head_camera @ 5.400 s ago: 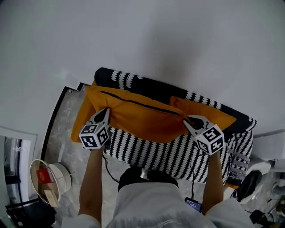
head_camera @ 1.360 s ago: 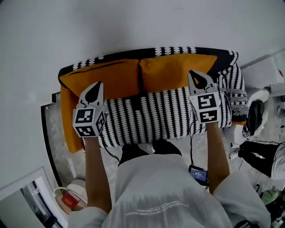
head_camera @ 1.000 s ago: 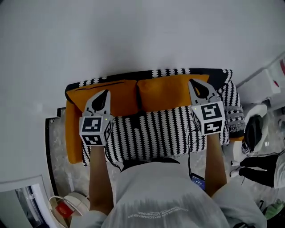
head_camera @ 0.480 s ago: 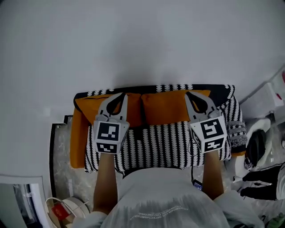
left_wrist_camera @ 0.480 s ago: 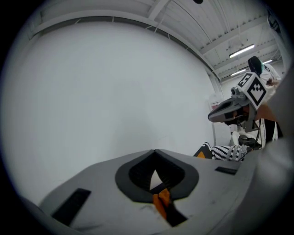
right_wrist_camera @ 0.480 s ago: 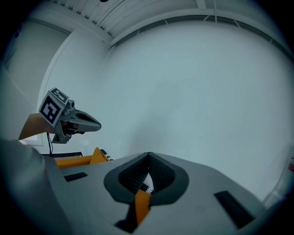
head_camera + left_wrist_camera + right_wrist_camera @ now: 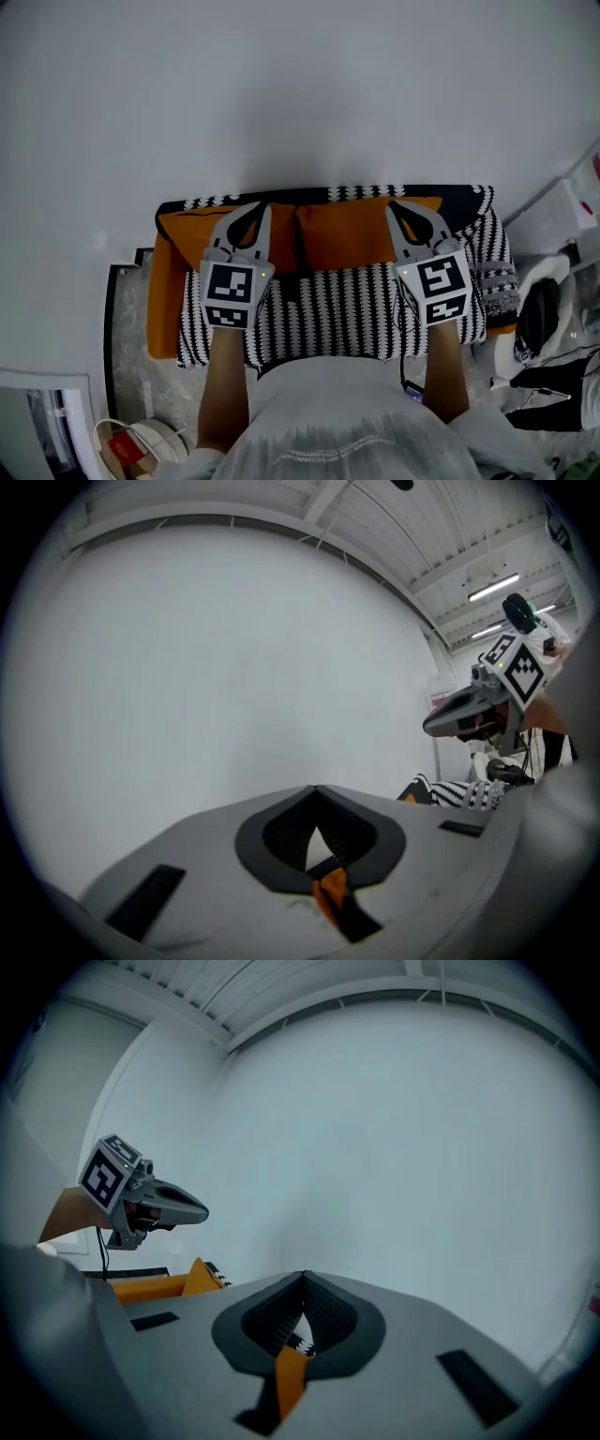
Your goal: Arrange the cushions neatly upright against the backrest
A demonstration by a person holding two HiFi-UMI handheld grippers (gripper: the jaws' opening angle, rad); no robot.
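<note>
Wall point(image 7: 300, 84) tight behind sofa point(image 7: 337, 314); 2 cushions point(image 7: 342, 230) line backrest point(image 7: 370, 193); seat front free.

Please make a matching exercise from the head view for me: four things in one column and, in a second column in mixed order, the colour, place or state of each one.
Things:
1. left cushion
2. sofa cover
3. right gripper
4. round container

Descriptions:
A. black and white pattern
B. at the lower left edge of the view
C. orange, standing upright
D. jaws together

Pairs: 1-C, 2-A, 3-D, 4-B
</note>
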